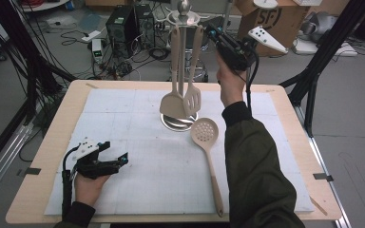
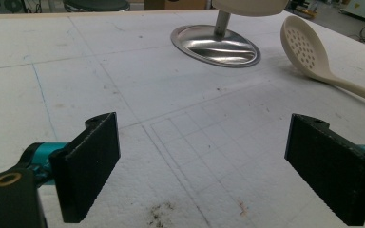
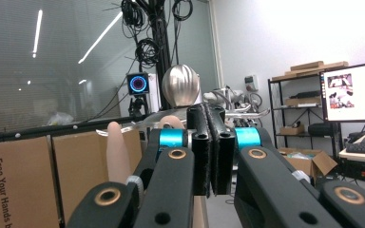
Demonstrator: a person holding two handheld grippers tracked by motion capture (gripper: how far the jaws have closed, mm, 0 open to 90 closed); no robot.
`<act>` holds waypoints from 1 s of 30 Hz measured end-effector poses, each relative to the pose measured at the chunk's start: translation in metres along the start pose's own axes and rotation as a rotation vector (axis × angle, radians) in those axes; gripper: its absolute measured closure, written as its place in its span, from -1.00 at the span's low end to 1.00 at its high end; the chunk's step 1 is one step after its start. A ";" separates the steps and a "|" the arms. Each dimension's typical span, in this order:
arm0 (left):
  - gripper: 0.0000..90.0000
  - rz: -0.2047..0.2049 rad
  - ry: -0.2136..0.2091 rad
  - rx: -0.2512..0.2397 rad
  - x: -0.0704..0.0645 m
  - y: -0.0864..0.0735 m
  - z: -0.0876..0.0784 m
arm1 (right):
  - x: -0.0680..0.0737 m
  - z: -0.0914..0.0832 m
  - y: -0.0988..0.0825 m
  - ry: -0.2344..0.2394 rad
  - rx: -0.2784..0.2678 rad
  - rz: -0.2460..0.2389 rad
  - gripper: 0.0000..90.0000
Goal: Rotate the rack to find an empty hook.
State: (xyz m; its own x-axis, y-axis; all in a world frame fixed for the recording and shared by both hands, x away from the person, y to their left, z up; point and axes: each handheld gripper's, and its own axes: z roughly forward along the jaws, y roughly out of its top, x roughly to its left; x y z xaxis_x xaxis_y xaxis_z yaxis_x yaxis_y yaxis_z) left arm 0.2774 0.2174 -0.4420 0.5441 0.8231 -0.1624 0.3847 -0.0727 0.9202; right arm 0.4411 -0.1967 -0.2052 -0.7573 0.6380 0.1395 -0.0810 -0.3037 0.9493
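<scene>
A metal utensil rack (image 1: 184, 14) with a ball top stands on its round base (image 2: 216, 45) at the back middle of the white mat. A beige solid spatula (image 1: 172, 102) and a slotted spatula (image 1: 192, 99) hang from it. A beige skimmer spoon (image 1: 204, 132) lies flat on the mat to the right of the base. My right gripper (image 1: 212, 32) is raised beside the rack's top ring. In the right gripper view its jaws (image 3: 210, 147) are pressed together with nothing seen between them, just before the ball (image 3: 180, 85). My left gripper (image 1: 114, 153) rests open on the mat at the front left.
The white foam mat (image 1: 123, 118) covers a wooden table (image 1: 52, 142). Behind the table the floor holds computer cases (image 1: 121, 23), cables and a cardboard box (image 1: 278, 19). Black frame legs (image 1: 313, 80) stand to the right and left of the table.
</scene>
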 end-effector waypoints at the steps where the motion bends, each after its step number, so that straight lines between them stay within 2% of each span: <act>1: -0.73 -0.002 0.000 -0.001 0.000 0.000 0.000 | 0.000 0.000 0.000 -0.003 -0.002 0.002 1.00; 9: -0.73 -0.004 0.002 0.002 0.000 0.000 0.000 | 0.006 0.004 0.006 0.014 -0.005 -0.025 0.99; 30: -0.73 0.001 0.000 0.006 -0.001 0.000 0.001 | 0.012 0.002 0.008 0.040 0.014 -0.035 0.99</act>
State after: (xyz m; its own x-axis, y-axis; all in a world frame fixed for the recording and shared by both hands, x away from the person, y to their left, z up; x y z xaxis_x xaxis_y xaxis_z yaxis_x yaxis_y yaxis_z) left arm 0.2775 0.2165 -0.4423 0.5447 0.8230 -0.1611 0.3885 -0.0774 0.9182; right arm 0.4326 -0.1894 -0.1953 -0.7797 0.6190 0.0947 -0.0990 -0.2712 0.9574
